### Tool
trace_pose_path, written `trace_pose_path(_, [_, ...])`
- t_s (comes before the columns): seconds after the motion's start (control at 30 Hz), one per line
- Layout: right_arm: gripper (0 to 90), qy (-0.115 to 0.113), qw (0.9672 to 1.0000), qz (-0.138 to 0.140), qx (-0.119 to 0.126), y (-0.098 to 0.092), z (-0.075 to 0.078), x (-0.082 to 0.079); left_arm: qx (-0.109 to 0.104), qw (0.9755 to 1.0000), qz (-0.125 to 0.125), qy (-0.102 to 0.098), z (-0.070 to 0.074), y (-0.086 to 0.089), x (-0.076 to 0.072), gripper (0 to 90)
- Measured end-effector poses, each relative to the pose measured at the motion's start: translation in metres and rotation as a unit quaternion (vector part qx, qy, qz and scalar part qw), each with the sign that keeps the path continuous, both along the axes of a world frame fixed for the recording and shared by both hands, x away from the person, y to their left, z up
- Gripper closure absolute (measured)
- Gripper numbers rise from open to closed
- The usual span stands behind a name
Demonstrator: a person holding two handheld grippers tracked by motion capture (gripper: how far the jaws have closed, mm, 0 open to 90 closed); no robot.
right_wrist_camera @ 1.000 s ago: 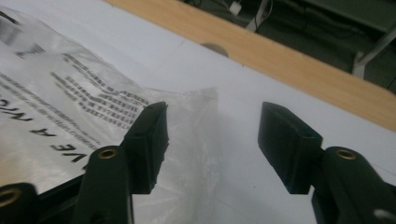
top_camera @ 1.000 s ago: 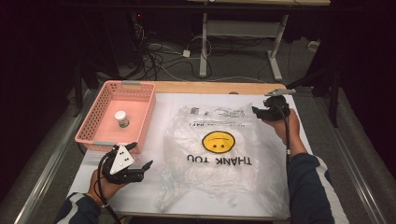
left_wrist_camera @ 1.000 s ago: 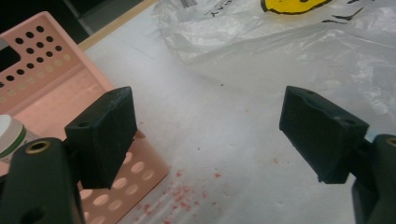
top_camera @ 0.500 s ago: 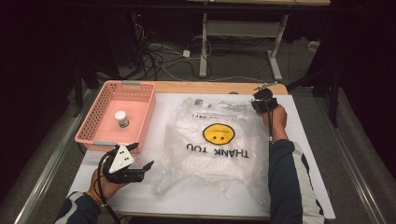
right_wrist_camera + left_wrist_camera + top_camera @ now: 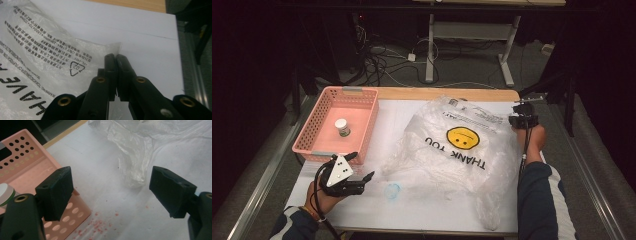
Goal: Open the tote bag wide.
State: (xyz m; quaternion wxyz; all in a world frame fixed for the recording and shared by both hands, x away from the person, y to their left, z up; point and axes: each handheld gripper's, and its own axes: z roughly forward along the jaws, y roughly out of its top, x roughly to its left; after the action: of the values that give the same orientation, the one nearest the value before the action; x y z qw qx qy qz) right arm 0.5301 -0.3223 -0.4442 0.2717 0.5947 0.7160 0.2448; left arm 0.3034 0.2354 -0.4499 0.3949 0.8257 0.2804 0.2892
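Note:
A clear plastic bag (image 5: 462, 150) with a yellow smiley and "THANK YOU" lies spread over the middle of the white table mat. My right gripper (image 5: 518, 120) is at the bag's far right corner, shut on its edge; in the right gripper view the closed jaws pinch the printed film (image 5: 50, 57) at the corner (image 5: 115, 56). My left gripper (image 5: 362, 166) rests near the front left of the mat, open and holding nothing. In the left gripper view its jaws (image 5: 110, 192) stand wide apart, and the bag's crumpled end (image 5: 140, 150) lies ahead of them.
A pink perforated basket (image 5: 362, 107) stands at the left with a small white-capped jar (image 5: 343, 127) inside. A small clear round lid (image 5: 392, 190) lies on the mat near the left gripper. Pink crumbs (image 5: 100, 222) dot the mat beside the basket's corner (image 5: 82, 207).
The right gripper has moved to the right with the bag's corner, and the bag has slid right and turned with it. The left gripper has stayed in place.

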Motion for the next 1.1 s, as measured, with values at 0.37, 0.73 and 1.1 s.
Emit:
trace_pose_path(0.37, [73.6, 0.021, 0.998, 0.035, -0.047, 0.001, 0.003, -0.039, 0.019, 0.9997, 0.016, -0.004, -0.002, -0.001, -0.001, 18.8])
trace_pose_path(0.73, [55.7, -0.109, 0.9658, 0.231, 0.044, 0.055, 0.049, -0.128, 0.024, 0.9996, 0.017, -0.004, -0.002, -0.003, -0.002, 18.8])
trace_pose_path(1.1, [52.1, -0.02, 0.8978, 0.44, -0.008, 0.155, 0.021, -0.184, 0.034, 0.9993, 0.015, -0.008, -0.002, -0.006, -0.004, 18.8])
